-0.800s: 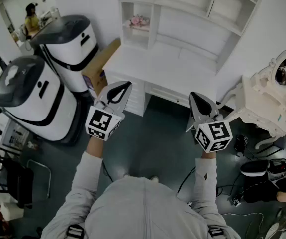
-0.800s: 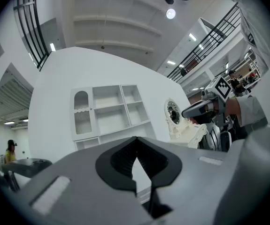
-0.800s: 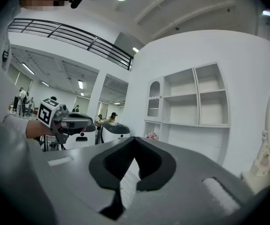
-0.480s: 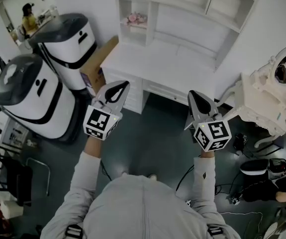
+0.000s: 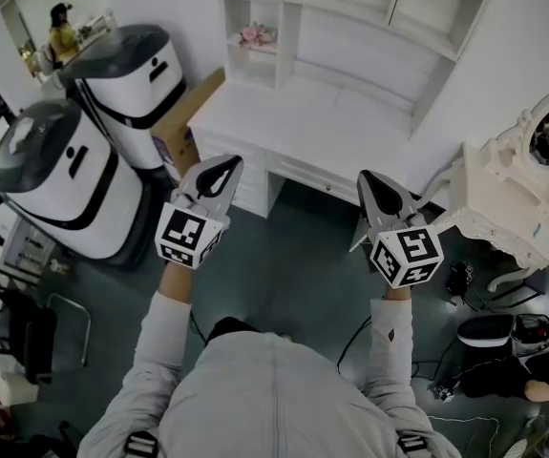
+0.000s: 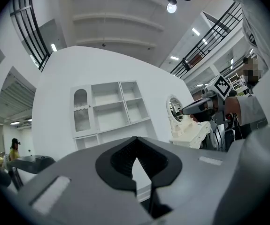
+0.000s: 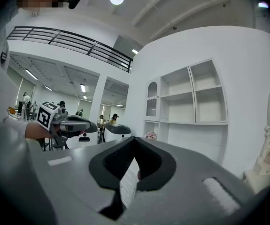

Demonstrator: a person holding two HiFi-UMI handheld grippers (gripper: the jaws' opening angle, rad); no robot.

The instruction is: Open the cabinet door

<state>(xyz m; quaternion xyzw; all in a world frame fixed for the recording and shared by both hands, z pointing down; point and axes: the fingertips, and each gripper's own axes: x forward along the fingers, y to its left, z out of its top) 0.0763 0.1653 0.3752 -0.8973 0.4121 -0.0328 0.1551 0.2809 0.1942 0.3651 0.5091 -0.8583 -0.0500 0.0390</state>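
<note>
Cabinet (image 5: 350, 55) well beyond left fingers (image 5: 219, 177), right fingers (image 5: 381, 198) (closed)

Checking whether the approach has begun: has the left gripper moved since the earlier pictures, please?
No: the left gripper still ends over the white desk's drawers.

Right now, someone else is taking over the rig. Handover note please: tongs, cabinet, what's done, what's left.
Tongs: left tongs and right tongs are both shut and empty, held level in the air side by side.
Cabinet: the white cabinet unit stands ahead against the wall, well clear of both tongs. Its arched door at the upper left looks closed.
Done: nothing on the door yet.
Left: step in, take hold of the door, probably with one pair of tongs, and swing it open.
</note>
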